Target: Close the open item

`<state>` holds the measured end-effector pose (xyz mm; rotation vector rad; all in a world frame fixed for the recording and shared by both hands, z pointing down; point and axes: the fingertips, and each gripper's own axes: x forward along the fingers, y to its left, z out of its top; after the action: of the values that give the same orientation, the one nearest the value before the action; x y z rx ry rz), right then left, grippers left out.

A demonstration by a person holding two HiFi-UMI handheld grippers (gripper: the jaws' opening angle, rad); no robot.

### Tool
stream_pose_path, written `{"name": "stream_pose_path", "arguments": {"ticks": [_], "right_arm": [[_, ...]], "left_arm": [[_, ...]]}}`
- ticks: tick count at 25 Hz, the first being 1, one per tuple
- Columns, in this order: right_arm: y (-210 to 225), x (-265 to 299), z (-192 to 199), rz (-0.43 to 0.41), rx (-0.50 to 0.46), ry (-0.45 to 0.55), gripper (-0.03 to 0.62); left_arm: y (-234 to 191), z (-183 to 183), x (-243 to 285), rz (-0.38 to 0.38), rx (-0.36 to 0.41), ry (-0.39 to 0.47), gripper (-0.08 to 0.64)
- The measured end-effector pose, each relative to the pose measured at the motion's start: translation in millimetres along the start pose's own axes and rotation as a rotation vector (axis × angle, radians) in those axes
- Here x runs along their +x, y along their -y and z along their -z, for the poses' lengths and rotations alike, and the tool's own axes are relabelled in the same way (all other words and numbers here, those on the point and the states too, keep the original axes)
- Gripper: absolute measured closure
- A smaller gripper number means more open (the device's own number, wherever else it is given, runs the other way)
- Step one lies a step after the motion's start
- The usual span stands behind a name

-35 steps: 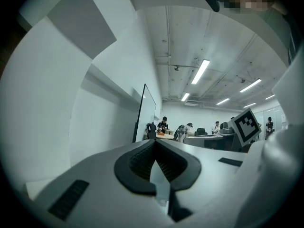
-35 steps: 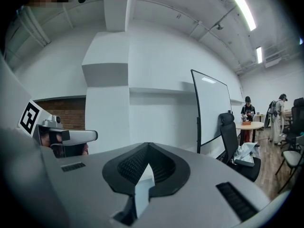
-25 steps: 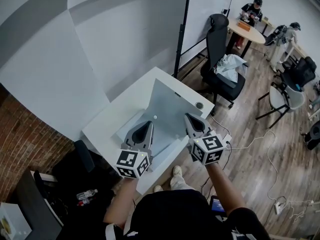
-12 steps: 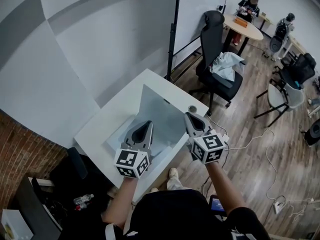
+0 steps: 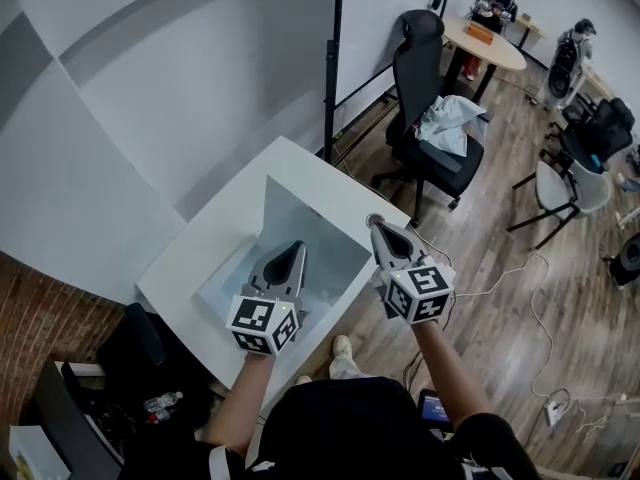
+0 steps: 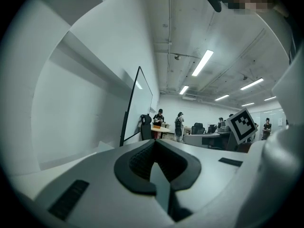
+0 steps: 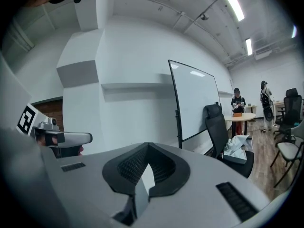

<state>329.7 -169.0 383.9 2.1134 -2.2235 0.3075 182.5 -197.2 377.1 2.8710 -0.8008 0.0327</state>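
Note:
An open silver laptop [image 5: 300, 213] stands on a white table [image 5: 215, 238], its lid raised and its base toward me. My left gripper [image 5: 297, 246] hovers over the laptop's base with its jaws shut on nothing. My right gripper [image 5: 377, 225] is at the laptop's right side, over the table's right edge, also shut and empty. Both gripper views point up and out over the room. In them the left gripper [image 6: 154, 141] and the right gripper [image 7: 148, 145] show their tips meeting, and the laptop is out of sight.
A black office chair [image 5: 428, 108] draped with a cloth stands beyond the table, beside a whiteboard stand's pole [image 5: 330, 68]. A person sits at a round table [image 5: 488, 43] far back. Cables [image 5: 520, 278] trail over the wood floor at right. Dark gear [image 5: 120, 368] lies by the brick wall.
The head view has swung, so the table and laptop sit lower and further left. Both grippers keep nearly the same pose and stay shut; the right one now lies nearer the table's right edge.

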Motion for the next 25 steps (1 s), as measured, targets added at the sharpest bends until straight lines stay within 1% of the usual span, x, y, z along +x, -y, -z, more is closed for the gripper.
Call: {"name": "stream_pose_path", "arguments": {"ticks": [10, 25], "right_arm": [[49.7, 31.1, 17.4, -0.012, 0.032, -0.047, 0.555], [77.2, 106.2, 38.0, -0.106, 0.05, -0.111, 0.555]], "left_arm": [[-2.9, 17.5, 49.1, -0.016, -0.005, -0.049, 0.551], [-42.9, 34.9, 83.1, -0.132, -0.032, -0.092, 0.551]]}}
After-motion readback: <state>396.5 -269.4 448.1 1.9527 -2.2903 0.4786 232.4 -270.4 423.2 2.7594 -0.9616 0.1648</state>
